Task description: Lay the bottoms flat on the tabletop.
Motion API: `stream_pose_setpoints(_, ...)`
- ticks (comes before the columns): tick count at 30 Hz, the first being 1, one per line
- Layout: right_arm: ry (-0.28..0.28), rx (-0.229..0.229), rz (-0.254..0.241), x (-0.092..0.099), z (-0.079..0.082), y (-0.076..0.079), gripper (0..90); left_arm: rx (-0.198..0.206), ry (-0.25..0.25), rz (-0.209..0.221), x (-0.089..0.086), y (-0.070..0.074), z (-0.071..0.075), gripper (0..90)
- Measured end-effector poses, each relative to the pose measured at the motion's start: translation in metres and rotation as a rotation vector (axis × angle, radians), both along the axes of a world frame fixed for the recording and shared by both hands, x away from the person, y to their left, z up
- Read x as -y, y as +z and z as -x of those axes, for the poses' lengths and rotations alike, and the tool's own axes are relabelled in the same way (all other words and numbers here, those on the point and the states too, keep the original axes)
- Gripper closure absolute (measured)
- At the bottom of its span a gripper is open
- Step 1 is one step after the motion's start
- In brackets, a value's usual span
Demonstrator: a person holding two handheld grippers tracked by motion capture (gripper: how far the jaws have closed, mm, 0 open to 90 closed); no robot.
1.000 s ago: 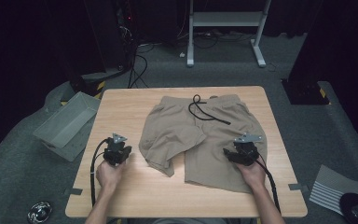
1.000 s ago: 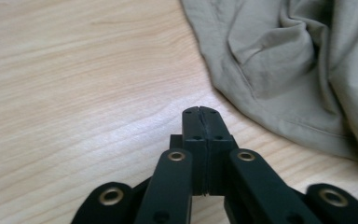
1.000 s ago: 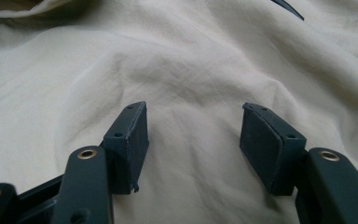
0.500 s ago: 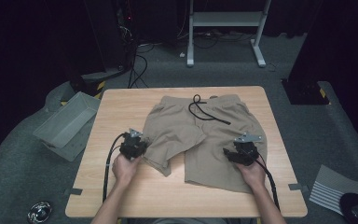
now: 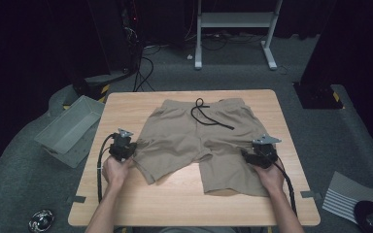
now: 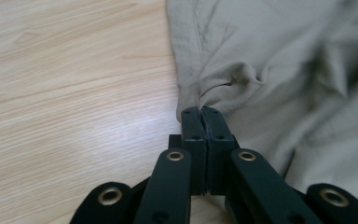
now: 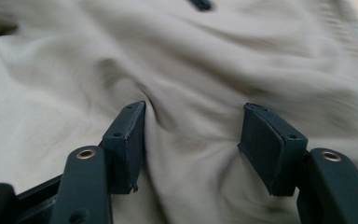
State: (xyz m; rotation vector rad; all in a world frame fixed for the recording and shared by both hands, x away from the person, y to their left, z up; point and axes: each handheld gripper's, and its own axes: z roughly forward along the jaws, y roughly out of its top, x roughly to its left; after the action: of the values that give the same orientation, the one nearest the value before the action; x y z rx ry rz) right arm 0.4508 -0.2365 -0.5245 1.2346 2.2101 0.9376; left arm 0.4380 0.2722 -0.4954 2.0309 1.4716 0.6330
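Note:
Khaki shorts lie flat on the wooden table, waistband at the far side, with a black drawstring looped on top. My left gripper is at the shorts' left edge. In the left gripper view its jaws are shut on a pinched fold of the shorts' side seam. My right gripper rests on the right leg. In the right gripper view it stands open, both pads down on the rumpled cloth, which lies loose between them.
A grey plastic bin sits on the floor left of the table. A white metal stand and cables are behind it. A striped sheet lies on the floor at the right. Bare wood runs along the table's near edge.
The left gripper moved right to the shorts' left edge, then drew back left with the cloth pinched, pulling that leg outward. The right hand stayed put.

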Motion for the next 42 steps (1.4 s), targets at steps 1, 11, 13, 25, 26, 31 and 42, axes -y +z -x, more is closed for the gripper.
stream_pose_setpoints(1,-0.006,0.0,-0.001,0.001,0.0,0.0,40.8,0.002,0.003,0.005,0.001,0.0,0.001,87.6)
stream_pose_setpoints(11,0.079,0.024,-0.02,-0.025,0.028,0.009,42.8,0.024,-0.168,0.146,0.037,0.0,0.021,52.8)
stream_pose_setpoints(13,0.109,0.023,-0.016,-0.033,0.034,0.009,46.7,-0.002,-0.191,0.121,0.046,-0.005,0.02,55.1)
stream_pose_setpoints(25,0.103,0.021,0.012,-0.031,0.007,0.0,73.7,-0.009,-0.155,0.091,0.067,-0.021,-0.014,78.2)
stream_pose_setpoints(26,0.085,0.026,0.019,-0.03,0.002,0.0,72.7,-0.004,-0.147,0.093,0.069,-0.022,-0.019,78.0)
stream_pose_setpoints(31,-0.001,0.009,-0.005,-0.024,-0.015,0.0,55.6,-0.003,-0.144,0.107,0.072,-0.021,-0.025,66.0)
stream_pose_setpoints(42,0.026,0.031,0.005,-0.014,0.015,0.001,48.6,0.083,-0.211,0.154,0.056,-0.003,0.035,41.3)
